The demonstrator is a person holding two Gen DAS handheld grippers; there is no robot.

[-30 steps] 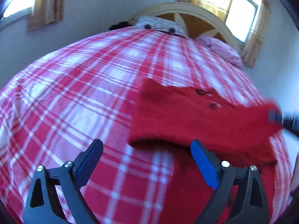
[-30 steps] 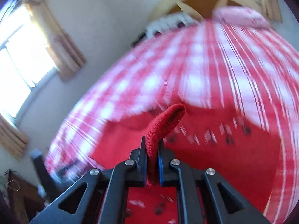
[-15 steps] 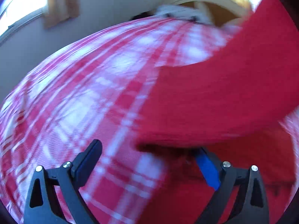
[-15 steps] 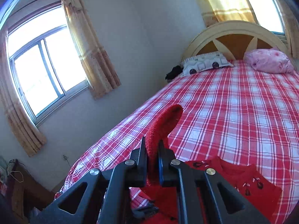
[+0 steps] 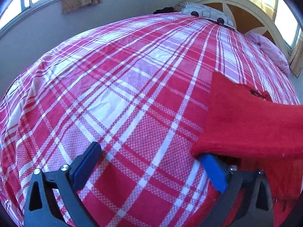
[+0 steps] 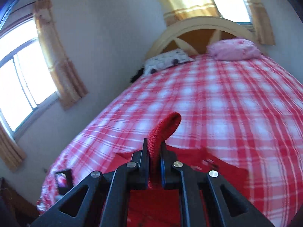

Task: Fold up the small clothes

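Observation:
A small red knitted sweater (image 5: pixel 251 124) lies at the right of the plaid bedspread (image 5: pixel 132 94), and one fold of it is lifted over the rest. My left gripper (image 5: pixel 149 162) hangs low over the bedspread, its jaws wide and still opening, with only bare sheet between the pads. The sweater's edge drapes over its right blue pad (image 5: pixel 214 172). My right gripper (image 6: pixel 153 154) is shut on a red cuff of the sweater (image 6: pixel 164 128), which sticks up between its fingers. More of the sweater (image 6: pixel 155 204) lies below it.
A patterned pillow (image 5: pixel 206 15) and a pink pillow (image 5: pixel 270 51) rest against the arched headboard (image 6: pixel 200 28). Curtained windows (image 6: pixel 20 75) line the walls. The other gripper's camera body (image 6: pixel 63 179) shows at the bed's near left edge.
The lifted red fold has swung from across the left view down to its right side. The left gripper has dropped closer to the sheet and turned. The right gripper has carried the cuff sideways.

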